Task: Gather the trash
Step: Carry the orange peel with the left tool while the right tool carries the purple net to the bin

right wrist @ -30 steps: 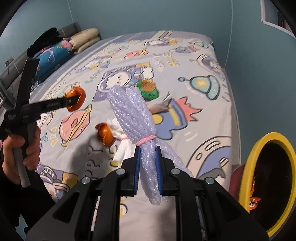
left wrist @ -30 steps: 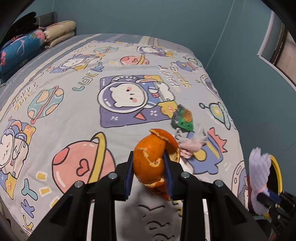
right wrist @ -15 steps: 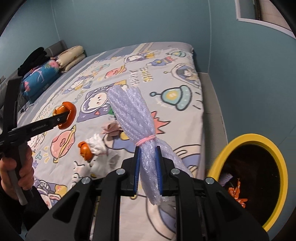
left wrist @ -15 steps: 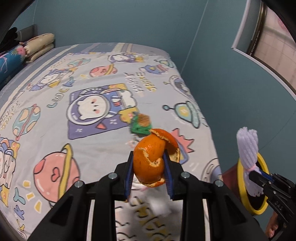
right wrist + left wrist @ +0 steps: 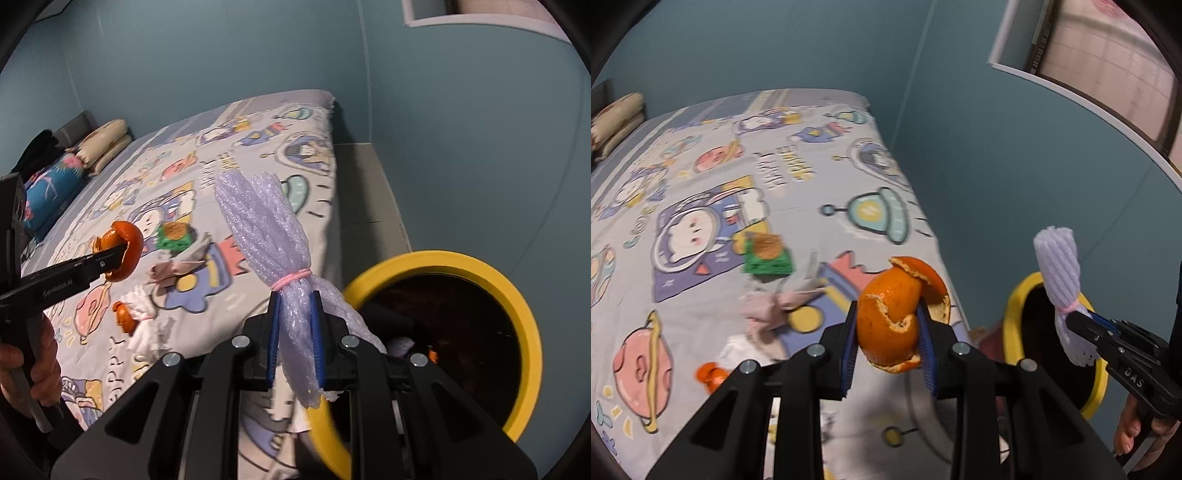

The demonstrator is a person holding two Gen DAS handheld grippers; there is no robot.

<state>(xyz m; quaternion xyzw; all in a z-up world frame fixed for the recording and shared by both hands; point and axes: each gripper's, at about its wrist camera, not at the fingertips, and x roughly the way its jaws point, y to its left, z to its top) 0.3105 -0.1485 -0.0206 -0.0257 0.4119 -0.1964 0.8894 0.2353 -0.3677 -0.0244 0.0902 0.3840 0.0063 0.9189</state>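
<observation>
Beside the bed [image 5: 258,155], foam [image 5: 266,236] pinched by right claw [image 5: 295,343] and peel [image 5: 897,317] pinched by left claw [image 5: 888,347] are best released squarely over the bin [image 5: 517,295].

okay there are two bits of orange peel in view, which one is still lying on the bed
The small orange peel near the bed's front edge, beside white crumpled tissue. The large curled peel is off the bed, clamped in the left gripper's jaws.
</observation>
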